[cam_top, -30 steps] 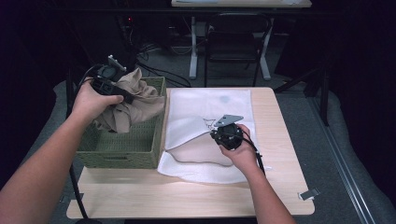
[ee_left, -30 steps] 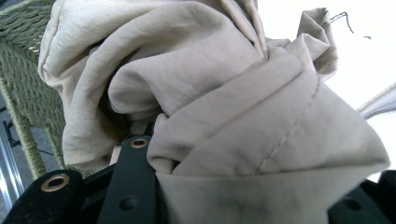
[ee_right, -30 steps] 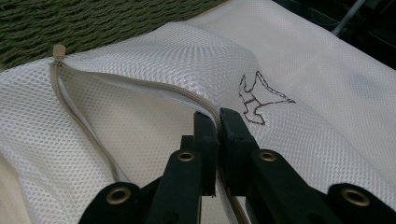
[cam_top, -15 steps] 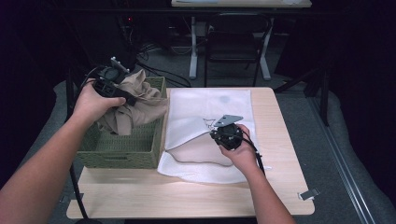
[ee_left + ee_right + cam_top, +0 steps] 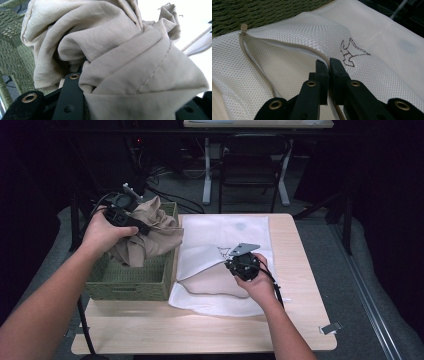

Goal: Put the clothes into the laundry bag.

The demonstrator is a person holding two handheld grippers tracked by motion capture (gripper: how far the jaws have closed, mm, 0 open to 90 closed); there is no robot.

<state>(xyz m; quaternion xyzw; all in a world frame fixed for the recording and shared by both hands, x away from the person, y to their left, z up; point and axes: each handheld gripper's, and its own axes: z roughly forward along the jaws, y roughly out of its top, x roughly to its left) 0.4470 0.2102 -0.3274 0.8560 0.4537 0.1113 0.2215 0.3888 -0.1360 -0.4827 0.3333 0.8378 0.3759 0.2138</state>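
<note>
A beige garment (image 5: pixel 147 237) hangs bunched above the green woven basket (image 5: pixel 130 282), held up by my left gripper (image 5: pixel 131 220), which is shut on its folds (image 5: pixel 140 82). A white mesh laundry bag (image 5: pixel 225 250) with a small stitched animal figure (image 5: pixel 352 52) lies flat on the table. My right gripper (image 5: pixel 234 264) is shut on the bag's upper zipper edge (image 5: pixel 328 65) and lifts it, so the mouth gapes toward the basket.
The basket sits at the table's left edge, next to the bag. The wooden tabletop (image 5: pixel 210 330) is bare in front. A metal clip (image 5: pixel 331 327) lies at the front right corner. A chair (image 5: pixel 250 165) stands beyond the table.
My left gripper has carried the beige garment up and rightward, from inside the basket toward its right rim. The right gripper has held still on the bag's edge.
</note>
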